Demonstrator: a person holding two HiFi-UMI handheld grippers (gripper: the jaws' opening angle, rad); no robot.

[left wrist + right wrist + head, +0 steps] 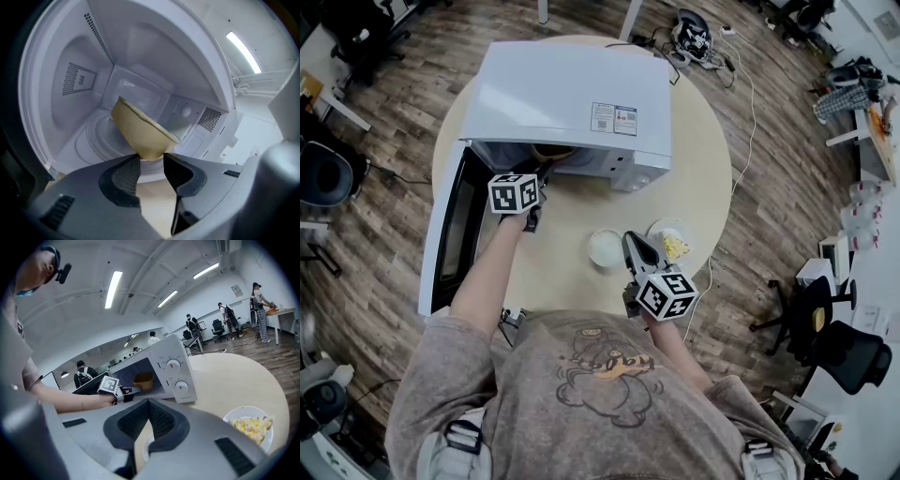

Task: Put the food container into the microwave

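The tan food container [140, 131] stands inside the white microwave [572, 103] on its glass turntable [101, 138]; from the right gripper view the container [143, 379] shows through the doorway. The door [455, 225] hangs wide open to the left. My left gripper [151, 161] is at the microwave's mouth, jaws slightly apart just short of the container's near side, with nothing between them. From above, the left gripper [542, 178] points into the opening. My right gripper [631, 242] hovers over the table's front, shut and empty, as the right gripper [149, 404] view confirms.
A round beige table [703, 187] carries the microwave. A white round lid or dish [606, 248] and a white plate of yellow food [672, 241] lie just ahead of the right gripper. Office chairs, cables and several people stand around the room.
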